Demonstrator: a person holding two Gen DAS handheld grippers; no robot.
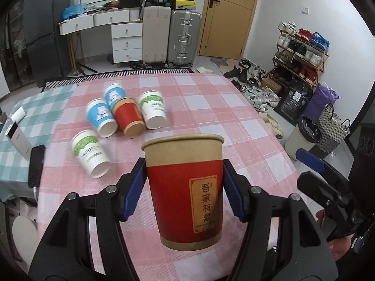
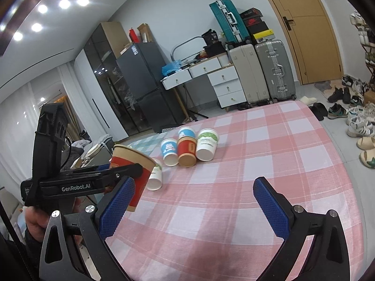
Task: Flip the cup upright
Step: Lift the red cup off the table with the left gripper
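Observation:
A red paper cup point(image 1: 185, 187) with a brown rim and a gold label is held mouth up between the blue pads of my left gripper point(image 1: 183, 164), which is shut on its sides. From the right wrist view the same cup point(image 2: 133, 161) leans slightly over the table's left side, gripped by the left gripper point(image 2: 131, 171). I cannot tell whether its base touches the cloth. My right gripper point(image 2: 194, 182) is open with nothing between its fingers, over the pink cloth. One of its blue fingers point(image 1: 311, 161) shows at the right of the left wrist view.
Several more cups lie on their sides on the pink checked tablecloth point(image 1: 211, 107): two blue point(image 1: 100, 117), one red point(image 1: 127, 117), two white and green point(image 1: 90, 153). A dark phone point(image 1: 36, 166) and a white box point(image 1: 16, 135) lie at the left edge. Shoes and bins line the floor at the right.

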